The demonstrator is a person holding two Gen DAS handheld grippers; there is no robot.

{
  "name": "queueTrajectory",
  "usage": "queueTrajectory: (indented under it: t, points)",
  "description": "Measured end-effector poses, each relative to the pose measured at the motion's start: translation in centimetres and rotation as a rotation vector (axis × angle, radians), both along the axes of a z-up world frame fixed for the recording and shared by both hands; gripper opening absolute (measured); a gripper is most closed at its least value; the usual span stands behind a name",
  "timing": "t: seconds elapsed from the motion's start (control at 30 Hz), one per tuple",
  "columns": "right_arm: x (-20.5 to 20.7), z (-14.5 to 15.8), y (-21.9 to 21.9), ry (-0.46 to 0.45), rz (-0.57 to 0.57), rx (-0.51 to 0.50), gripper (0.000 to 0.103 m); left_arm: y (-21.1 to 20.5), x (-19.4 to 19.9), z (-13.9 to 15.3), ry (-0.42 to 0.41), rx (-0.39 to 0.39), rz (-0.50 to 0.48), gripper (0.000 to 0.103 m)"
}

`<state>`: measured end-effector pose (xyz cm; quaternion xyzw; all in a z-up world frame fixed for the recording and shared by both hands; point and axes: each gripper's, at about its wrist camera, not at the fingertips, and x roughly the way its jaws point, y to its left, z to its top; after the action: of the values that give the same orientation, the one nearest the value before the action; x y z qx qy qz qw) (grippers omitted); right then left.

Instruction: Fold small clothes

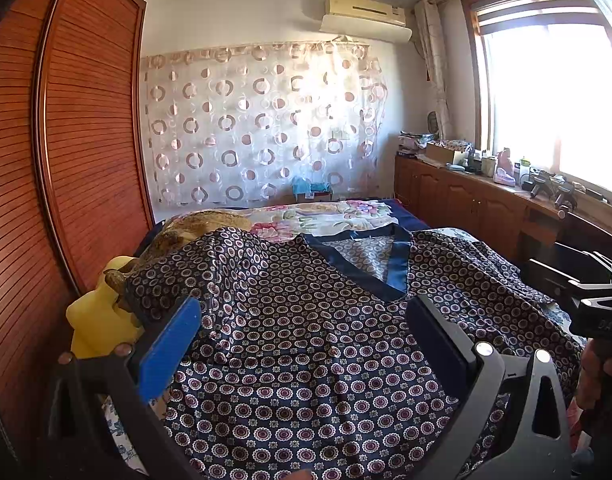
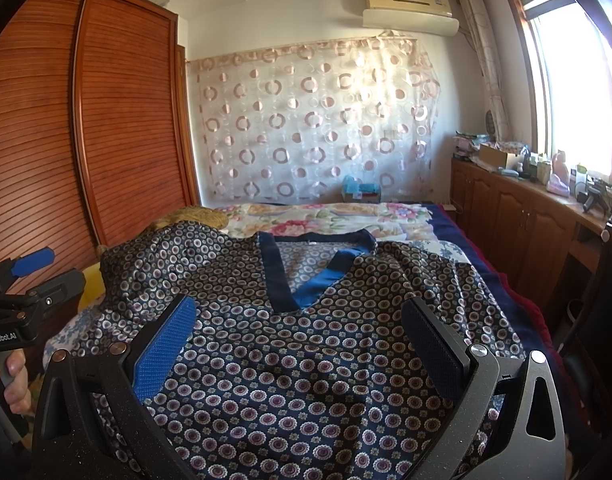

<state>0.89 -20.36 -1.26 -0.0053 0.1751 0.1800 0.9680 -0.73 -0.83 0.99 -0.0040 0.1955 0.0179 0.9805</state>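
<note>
- Left wrist view is showing the left gripper [image 1: 306, 344] hovering low over a navy patterned top [image 1: 306, 368], its jaws standing wide apart with nothing between them
- the top is lying spread across the bed [image 1: 416, 222], front up, its plain blue V-neck band [image 1: 390, 276] pointing toward the camera
- one sleeve is draping over a brownish lump [image 1: 193, 228] at the left side of the bed, beside a yellow object [image 1: 93, 320]
- a floral bedspread [image 1: 326, 216] is showing beyond the neckline
- the right gripper [image 1: 598, 304] is appearing at the right edge, with a hand [image 1: 598, 376] gripping its handle
- from the right wrist camera, the right gripper [image 2: 306, 344] is also hanging above the top [image 2: 306, 380], jaws open and empty, blue pad [image 2: 165, 348] on the left finger
- the left gripper [image 2: 17, 280] is sitting at the left edge there, held by a hand [image 2: 13, 380]
- a slatted wooden wardrobe [image 2: 85, 120] is standing left of the bed
- a circle-patterned curtain [image 2: 314, 120] is hanging on the far wall under an air conditioner [image 2: 410, 8]
- a cluttered wooden worktop [image 2: 526, 200] is running beneath the bright window [image 2: 578, 80]
</note>
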Motion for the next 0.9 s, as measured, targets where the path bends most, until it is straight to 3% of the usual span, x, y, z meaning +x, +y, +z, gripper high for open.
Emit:
queueTrajectory:
  t: [0.9]
  points:
    - [0.12,-0.04,0.05,-0.001,0.007,0.003,0.103,0.00,0.06,0.30,-0.004,-0.001,0.007,0.103]
